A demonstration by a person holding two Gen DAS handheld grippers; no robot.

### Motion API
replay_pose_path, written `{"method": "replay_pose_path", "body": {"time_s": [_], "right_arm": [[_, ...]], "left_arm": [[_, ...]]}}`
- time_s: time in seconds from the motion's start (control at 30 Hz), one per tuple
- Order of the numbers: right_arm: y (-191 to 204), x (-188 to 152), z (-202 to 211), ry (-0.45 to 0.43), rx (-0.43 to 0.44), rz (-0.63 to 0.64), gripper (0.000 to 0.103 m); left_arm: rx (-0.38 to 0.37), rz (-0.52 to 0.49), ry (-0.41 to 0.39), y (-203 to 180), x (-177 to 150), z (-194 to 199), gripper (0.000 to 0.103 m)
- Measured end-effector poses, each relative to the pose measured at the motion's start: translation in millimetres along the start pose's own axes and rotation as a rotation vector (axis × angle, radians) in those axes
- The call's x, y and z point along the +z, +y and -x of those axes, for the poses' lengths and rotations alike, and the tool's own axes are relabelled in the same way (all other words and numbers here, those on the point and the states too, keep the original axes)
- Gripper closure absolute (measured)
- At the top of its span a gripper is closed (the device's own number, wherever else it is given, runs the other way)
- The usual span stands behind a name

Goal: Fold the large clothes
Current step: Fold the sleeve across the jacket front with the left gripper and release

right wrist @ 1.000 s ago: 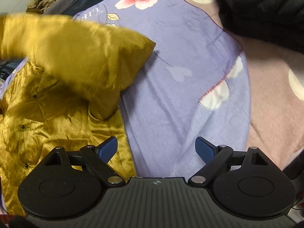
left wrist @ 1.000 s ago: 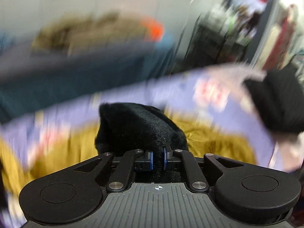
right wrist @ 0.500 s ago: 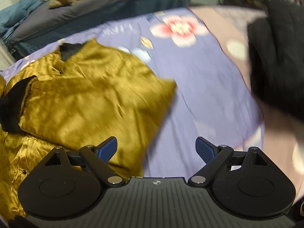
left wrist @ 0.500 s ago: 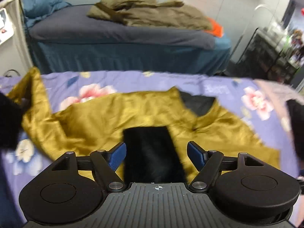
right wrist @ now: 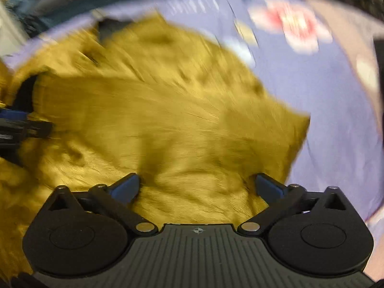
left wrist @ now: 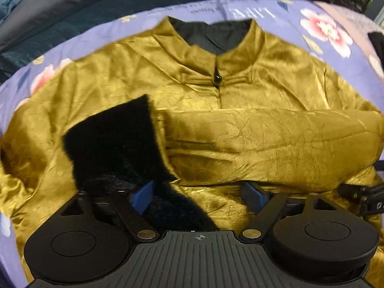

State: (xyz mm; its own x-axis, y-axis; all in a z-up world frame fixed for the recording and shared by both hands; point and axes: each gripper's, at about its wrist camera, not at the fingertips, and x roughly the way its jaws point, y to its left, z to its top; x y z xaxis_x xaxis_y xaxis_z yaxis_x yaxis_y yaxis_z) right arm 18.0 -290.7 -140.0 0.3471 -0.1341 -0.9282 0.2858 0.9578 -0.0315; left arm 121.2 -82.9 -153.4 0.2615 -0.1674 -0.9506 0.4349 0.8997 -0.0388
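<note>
The gold satin jacket (left wrist: 240, 76) lies on the floral bedsheet (left wrist: 319, 24), black fur cuff (left wrist: 112, 144) folded across (collar buttoned). Left claw (left wrist: 196, 194) spread; right claw (right wrist: 196, 187) opening, gripping nothing.

The right wrist view is smeared with motion, so the gold jacket (right wrist: 168, 120) shows no creases or buttons. In the left wrist view its hem hides under the left gripper (left wrist: 199, 195), and a black garment (left wrist: 378, 43) is cut off at the right edge.

A bedroom, by the look of it: a floral purple bedsheet (left wrist: 300, 12) fills the frame, a second bed in dark blue covers (left wrist: 108, 2) upper left, perhaps shelving upper right.
</note>
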Motion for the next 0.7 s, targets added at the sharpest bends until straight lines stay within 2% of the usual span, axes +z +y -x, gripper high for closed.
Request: {"method": "replay_pose_path", "body": {"time_s": [0.03,0.07,0.1,0.2,0.33,0.47,0.7], "right_arm": [[-5.0,-0.9,-13.0,0.05,-0.014,-0.019,0.0],[-10.2,-2.3,-20.9,0.063,0.002,-0.042,0.0],[-12.7,-3.3,-20.3,0.031,0.009,-0.048,0.0],[-6.1,-0.4,-20.7,0.036,-0.016,-0.019,0.0],[-3.6,1.3,-22.9,0.029,-0.029,-0.051,0.0],[1.0,1.2,-23.5,0.027,-0.032,-0.059,0.0],[-3.6,-2.7,-20.7,0.013,-0.031,-0.064,0.0]], "left_arm": [[-0.001,-0.014,0.007,-4.0,1.1,-3.6,0.0],[0.003,-0.03,0.022,-9.0,2.1,-7.9,0.0],[0.033,-0.05,0.03,-15.0,1.9,-11.3,0.0],[0.088,-0.073,0.011,-25.5,-0.8,-16.6,0.0],[0.06,-0.035,-0.02,-19.2,-0.5,-16.9,0.0],[0.032,-0.06,-0.045,-14.4,-4.4,-14.0,0.0],[0.031,-0.08,-0.083,-13.3,-13.0,-9.9,0.0]]}}
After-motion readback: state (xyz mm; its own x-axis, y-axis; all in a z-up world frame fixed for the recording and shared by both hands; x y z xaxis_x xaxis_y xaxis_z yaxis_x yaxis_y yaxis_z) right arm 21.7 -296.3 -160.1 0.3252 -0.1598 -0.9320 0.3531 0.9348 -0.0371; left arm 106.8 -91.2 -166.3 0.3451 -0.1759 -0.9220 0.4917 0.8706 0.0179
